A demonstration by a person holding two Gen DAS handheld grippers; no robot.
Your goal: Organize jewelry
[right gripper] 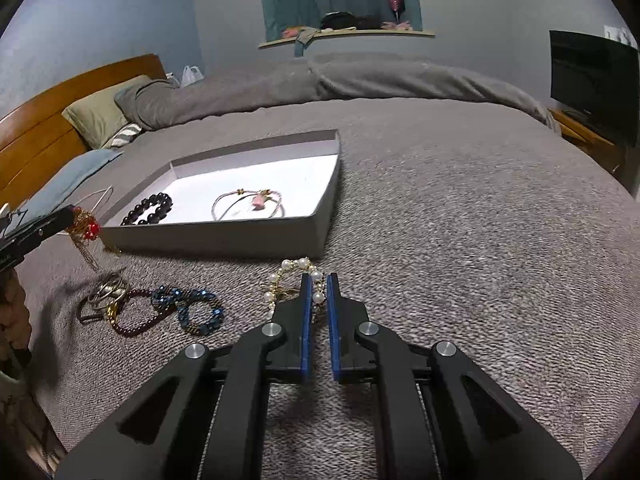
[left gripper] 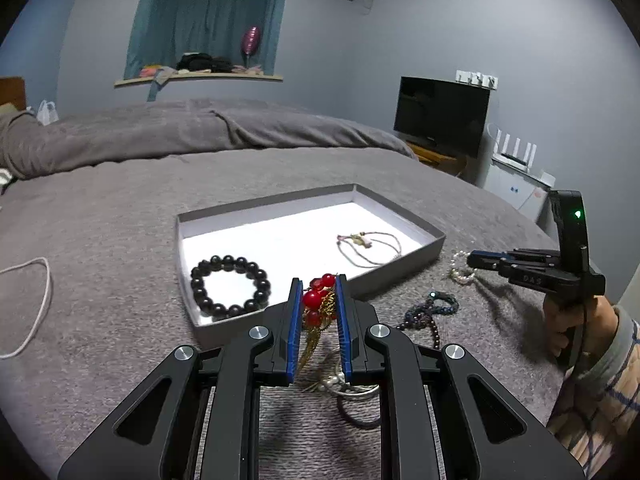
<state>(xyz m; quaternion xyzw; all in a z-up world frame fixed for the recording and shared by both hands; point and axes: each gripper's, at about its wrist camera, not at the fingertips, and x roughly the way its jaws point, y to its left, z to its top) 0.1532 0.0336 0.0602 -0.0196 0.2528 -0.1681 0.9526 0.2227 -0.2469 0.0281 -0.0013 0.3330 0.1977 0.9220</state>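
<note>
A shallow grey box (left gripper: pixel 400 266) (right gripper: pixel 220 236) lies on the grey bedspread. Inside it are a black bead bracelet (left gripper: pixel 216 261) (right gripper: pixel 148 210) and a thin cord bracelet with a pink charm (left gripper: pixel 360 240) (right gripper: pixel 258 199). My left gripper (left gripper: pixel 318 280) (right gripper: pixel 68 212) is shut on a red-bead and gold-chain piece (left gripper: pixel 312 299) (right gripper: pixel 90 230), held above the box's near edge. My right gripper (right gripper: pixel 319 276) (left gripper: pixel 472 258) is shut on a pearl bracelet (right gripper: pixel 318 298) (left gripper: pixel 460 270) that lies on the bedspread beside the box.
Loose on the bedspread lie a blue bead bracelet (right gripper: pixel 196 312) (left gripper: pixel 440 302), a dark red bead strand (right gripper: pixel 136 326) and silver rings (right gripper: pixel 106 292). A cord loop (left gripper: pixel 40 300) lies to the left. A folded duvet (left gripper: pixel 200 132), pillows (right gripper: pixel 96 116) and a TV (left gripper: pixel 440 116) stand beyond.
</note>
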